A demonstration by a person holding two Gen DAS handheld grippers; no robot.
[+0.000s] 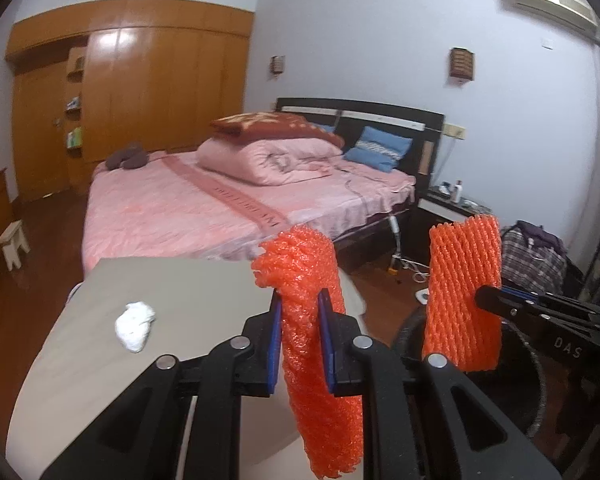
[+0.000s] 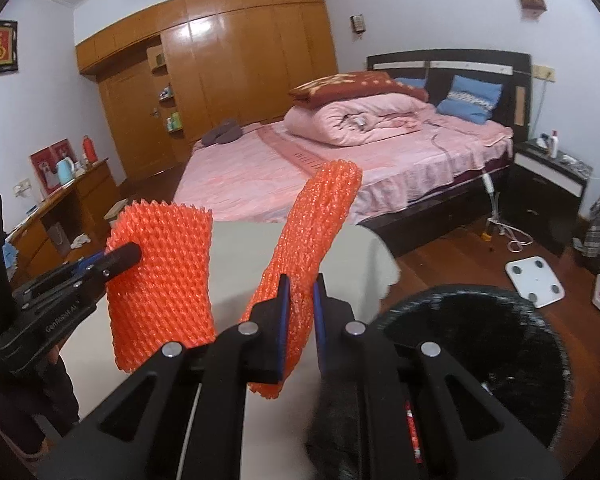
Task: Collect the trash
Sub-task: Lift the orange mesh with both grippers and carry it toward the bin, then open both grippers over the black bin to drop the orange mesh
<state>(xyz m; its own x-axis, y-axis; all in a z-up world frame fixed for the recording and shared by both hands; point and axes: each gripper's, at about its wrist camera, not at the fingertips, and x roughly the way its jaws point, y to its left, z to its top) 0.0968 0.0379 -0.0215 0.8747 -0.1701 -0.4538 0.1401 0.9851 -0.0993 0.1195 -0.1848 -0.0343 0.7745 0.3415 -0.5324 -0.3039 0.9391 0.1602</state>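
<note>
Each gripper holds an orange foam net sleeve above the grey table point(image 1: 160, 280). In the left wrist view my left gripper point(image 1: 300, 300) is shut on one sleeve point(image 1: 316, 400), which hangs down between the blue pads. To its right, my right gripper point(image 1: 487, 294) pinches the second sleeve point(image 1: 460, 280) over the black trash bin point(image 1: 536, 380). In the right wrist view the right gripper point(image 2: 300, 284) is shut on its sleeve point(image 2: 324, 216), and the left gripper point(image 2: 130, 257) grips the other sleeve point(image 2: 164, 272). A crumpled white tissue point(image 1: 135, 326) lies on the table.
The round black bin point(image 2: 480, 340) stands on the wooden floor to the right of the table point(image 2: 240, 248). Beyond are a pink bed point(image 2: 340, 168), a dark nightstand point(image 2: 548, 192), a white bathroom scale point(image 2: 534, 282), a wooden wardrobe and a desk at the left.
</note>
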